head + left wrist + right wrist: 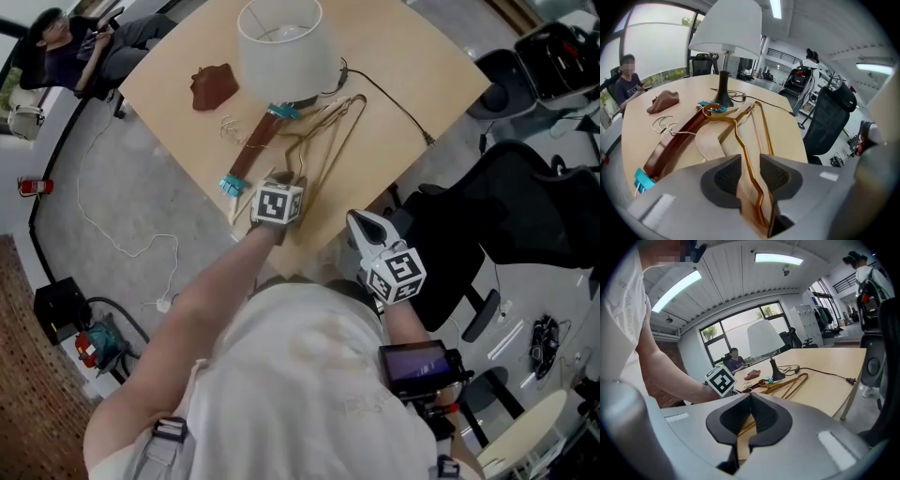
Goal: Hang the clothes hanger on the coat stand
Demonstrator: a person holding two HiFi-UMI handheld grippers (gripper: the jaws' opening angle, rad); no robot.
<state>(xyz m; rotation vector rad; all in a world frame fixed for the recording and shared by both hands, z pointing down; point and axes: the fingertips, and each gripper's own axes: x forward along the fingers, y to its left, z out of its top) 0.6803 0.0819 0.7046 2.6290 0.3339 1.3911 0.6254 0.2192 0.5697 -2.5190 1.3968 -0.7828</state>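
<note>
A gold wire hanger (339, 122) lies on the wooden table (412, 56) beside the lamp. In the left gripper view the gold wire hanger (737, 131) runs straight between the jaws of my left gripper (750, 163). The jaws stand apart and the pads do not press on the wire. In the head view my left gripper (280, 184) sits over the hangers' near ends. My right gripper (362, 225) hovers off the table's near corner, and in its own view my right gripper (751, 400) is shut with nothing in it. No coat stand is in view.
A dark wooden hanger (253, 148) with teal clips and a pale wooden hanger (708, 143) lie beside the gold one. A white lamp (286, 45), its cable (396, 99), a brown lump (214, 86) and loose wire hooks (230, 126) share the table. A black chair (525, 216) stands right; a person (75, 42) sits far left.
</note>
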